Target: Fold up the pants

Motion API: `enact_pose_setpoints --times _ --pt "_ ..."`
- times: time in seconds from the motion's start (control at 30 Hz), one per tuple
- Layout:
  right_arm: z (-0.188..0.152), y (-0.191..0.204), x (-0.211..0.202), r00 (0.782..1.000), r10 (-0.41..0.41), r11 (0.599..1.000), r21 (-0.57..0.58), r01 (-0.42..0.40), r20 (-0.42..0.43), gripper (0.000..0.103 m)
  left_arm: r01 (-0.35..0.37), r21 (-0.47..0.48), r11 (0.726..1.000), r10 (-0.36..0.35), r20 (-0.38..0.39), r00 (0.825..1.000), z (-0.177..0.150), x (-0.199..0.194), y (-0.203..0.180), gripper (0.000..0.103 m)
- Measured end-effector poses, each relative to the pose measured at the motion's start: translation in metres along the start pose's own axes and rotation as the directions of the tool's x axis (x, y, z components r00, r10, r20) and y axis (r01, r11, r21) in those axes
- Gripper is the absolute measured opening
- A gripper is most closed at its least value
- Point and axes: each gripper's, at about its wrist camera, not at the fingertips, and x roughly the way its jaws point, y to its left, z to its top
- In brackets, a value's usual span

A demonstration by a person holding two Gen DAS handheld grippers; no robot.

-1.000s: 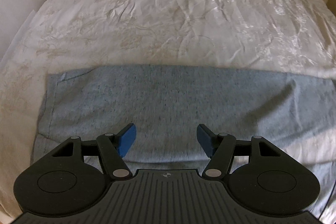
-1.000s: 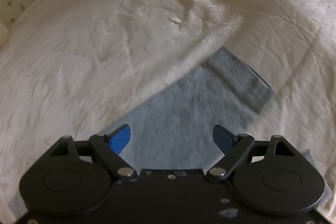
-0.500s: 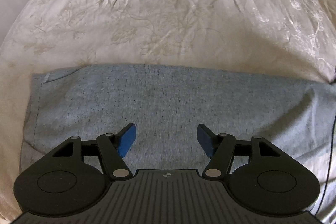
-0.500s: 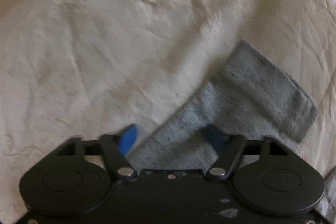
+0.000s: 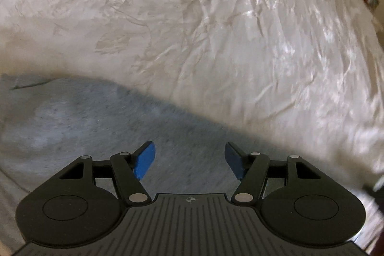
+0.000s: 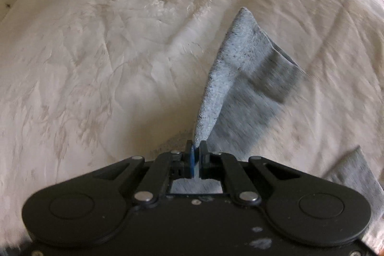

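Grey knit pants (image 6: 242,78) on the cream bedspread (image 6: 96,52): right gripper (image 6: 196,155) pinches one thin edge, which may slip; left gripper (image 5: 189,160) gapes empty above them.

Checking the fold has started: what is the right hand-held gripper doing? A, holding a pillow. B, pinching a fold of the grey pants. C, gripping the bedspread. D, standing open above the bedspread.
B: the right hand-held gripper is shut on a raised fold of the grey pants.
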Motion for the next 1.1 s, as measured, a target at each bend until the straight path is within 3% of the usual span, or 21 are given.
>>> enact_pose_setpoints --times 0.2,0.53,0.57,0.6,0.63,0.67,0.73,0.9,1.1 --pt "-0.016 -0.006 -0.008 1.0 0.015 1.0 0.003 -0.015 -0.005 0.004 0.007 -0.076 0.997 -0.01 -0.041 0.999 0.029 0.023 0.002 0.063" --pt "-0.015 -0.008 -0.008 0.999 0.037 0.999 0.015 -0.037 -0.005 0.004 -0.01 -0.142 0.99 -0.015 -0.171 0.985 0.04 0.074 0.004 0.063" --pt "-0.015 -0.008 -0.008 0.999 0.038 0.999 0.012 -0.038 -0.005 0.004 -0.004 -0.145 0.989 -0.025 -0.201 0.979 0.041 0.083 0.004 0.06" --pt "-0.016 -0.009 -0.009 0.999 0.04 0.999 0.01 -0.04 -0.005 0.004 0.001 -0.156 0.988 -0.037 -0.229 0.973 0.043 0.091 0.005 0.032" --pt "-0.016 -0.009 -0.01 0.999 0.042 0.999 0.009 -0.042 -0.004 0.004 0.014 -0.178 0.984 -0.059 -0.247 0.967 0.042 0.096 0.008 0.011" --pt "-0.017 -0.01 -0.012 0.999 0.047 0.999 0.007 -0.047 0.0 0.004 0.024 -0.204 0.979 -0.076 -0.251 0.965 0.04 0.097 0.011 0.003" --pt "-0.019 -0.012 -0.017 0.998 0.055 0.998 0.009 -0.055 0.011 0.004 0.05 -0.205 0.977 -0.093 -0.204 0.975 0.035 0.084 0.012 0.003" --pt "-0.031 -0.022 -0.041 0.997 0.066 0.998 0.005 -0.066 0.036 0.004 0.064 -0.038 0.997 -0.066 -0.051 0.997 0.002 0.013 -0.002 0.003" --pt "-0.063 -0.051 -0.081 0.996 0.072 0.997 0.008 -0.072 0.055 0.004 0.087 0.078 0.993 -0.092 0.065 0.994 -0.055 -0.065 0.01 0.003"
